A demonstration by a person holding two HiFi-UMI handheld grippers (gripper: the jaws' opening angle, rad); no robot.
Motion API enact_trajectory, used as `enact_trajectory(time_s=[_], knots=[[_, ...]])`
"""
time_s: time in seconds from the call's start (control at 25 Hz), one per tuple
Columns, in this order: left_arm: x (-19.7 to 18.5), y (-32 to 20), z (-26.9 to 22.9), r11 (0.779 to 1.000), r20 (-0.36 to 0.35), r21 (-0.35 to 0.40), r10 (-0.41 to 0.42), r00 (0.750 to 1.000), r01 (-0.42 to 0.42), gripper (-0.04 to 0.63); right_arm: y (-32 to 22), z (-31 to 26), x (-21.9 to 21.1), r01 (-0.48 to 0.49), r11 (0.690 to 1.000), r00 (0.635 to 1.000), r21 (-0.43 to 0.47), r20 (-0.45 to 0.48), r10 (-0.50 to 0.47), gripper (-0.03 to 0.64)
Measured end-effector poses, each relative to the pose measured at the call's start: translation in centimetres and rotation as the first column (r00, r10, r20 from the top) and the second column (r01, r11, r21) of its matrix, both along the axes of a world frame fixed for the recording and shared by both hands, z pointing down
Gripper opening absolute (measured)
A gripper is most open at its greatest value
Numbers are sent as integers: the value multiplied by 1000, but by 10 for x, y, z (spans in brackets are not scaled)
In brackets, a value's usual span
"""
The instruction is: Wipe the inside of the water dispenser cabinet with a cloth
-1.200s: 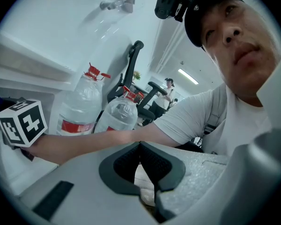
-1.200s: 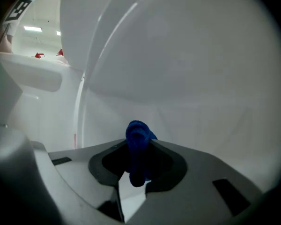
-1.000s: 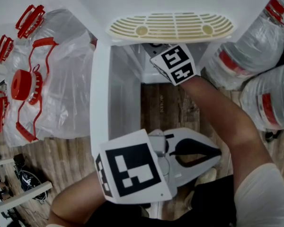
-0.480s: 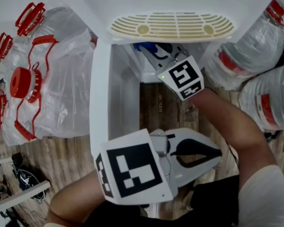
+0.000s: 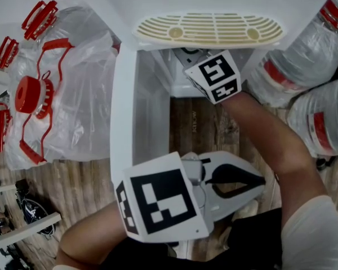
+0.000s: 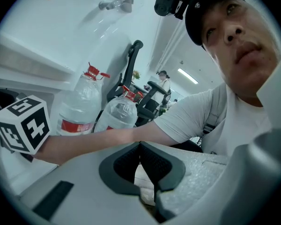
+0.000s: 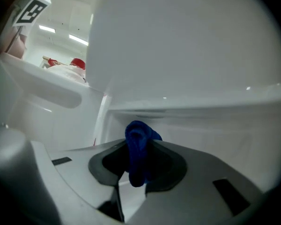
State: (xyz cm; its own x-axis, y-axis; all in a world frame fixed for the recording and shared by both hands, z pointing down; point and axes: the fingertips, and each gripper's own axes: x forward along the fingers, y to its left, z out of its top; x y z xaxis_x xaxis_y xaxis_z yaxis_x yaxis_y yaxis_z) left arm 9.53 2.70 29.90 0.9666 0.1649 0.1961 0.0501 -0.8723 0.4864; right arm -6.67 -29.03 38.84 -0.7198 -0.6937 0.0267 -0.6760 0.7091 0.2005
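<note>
Now: my left gripper [image 6: 140,146] is hanging idle outside the cabinet [image 5: 123,111], jaws pressed together on nothing. My right gripper [image 7: 139,168] is sitting inside the cabinet, jaws clenching a blue cloth [image 7: 138,137] that is standing bunched between them, near the white inner wall. I am judging the cloth soft, light and floppy. Pinching a thick fold should limit slipping.

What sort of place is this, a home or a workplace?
Probably an office: a water dispenser stands on a wood-look floor beside big water bottles, with office chairs and strip lights behind.
</note>
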Motion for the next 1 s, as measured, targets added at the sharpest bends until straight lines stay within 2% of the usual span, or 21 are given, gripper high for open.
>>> enact_trajectory(time_s=[0.2, 0.48, 0.64, 0.76, 1.0], knots=[[1, 1, 0, 1000, -4, -3, 7, 1000, -7, 0, 27, 2, -3, 49, 999, 999, 23, -25, -49, 91], [3, 3, -3, 1000, -11, 0, 14, 1000, -14, 0, 51, 11, 3, 88, 996, 996, -24, 3, -88, 91], [2, 4, -3, 1000, -8, 10, 18, 1000, -18, 0, 31, 23, 25, -10, 997, 999, -72, 43, 13, 91], [2, 5, -3, 1000, -6, 12, 20, 1000, -20, 0, 15, 35, 40, -95, 988, 994, -118, 34, 100, 91], [3, 5, -4, 1000, -3, 11, 17, 1000, -17, 0, -13, 23, 43, -194, 979, 981, -59, 14, 196, 91]])
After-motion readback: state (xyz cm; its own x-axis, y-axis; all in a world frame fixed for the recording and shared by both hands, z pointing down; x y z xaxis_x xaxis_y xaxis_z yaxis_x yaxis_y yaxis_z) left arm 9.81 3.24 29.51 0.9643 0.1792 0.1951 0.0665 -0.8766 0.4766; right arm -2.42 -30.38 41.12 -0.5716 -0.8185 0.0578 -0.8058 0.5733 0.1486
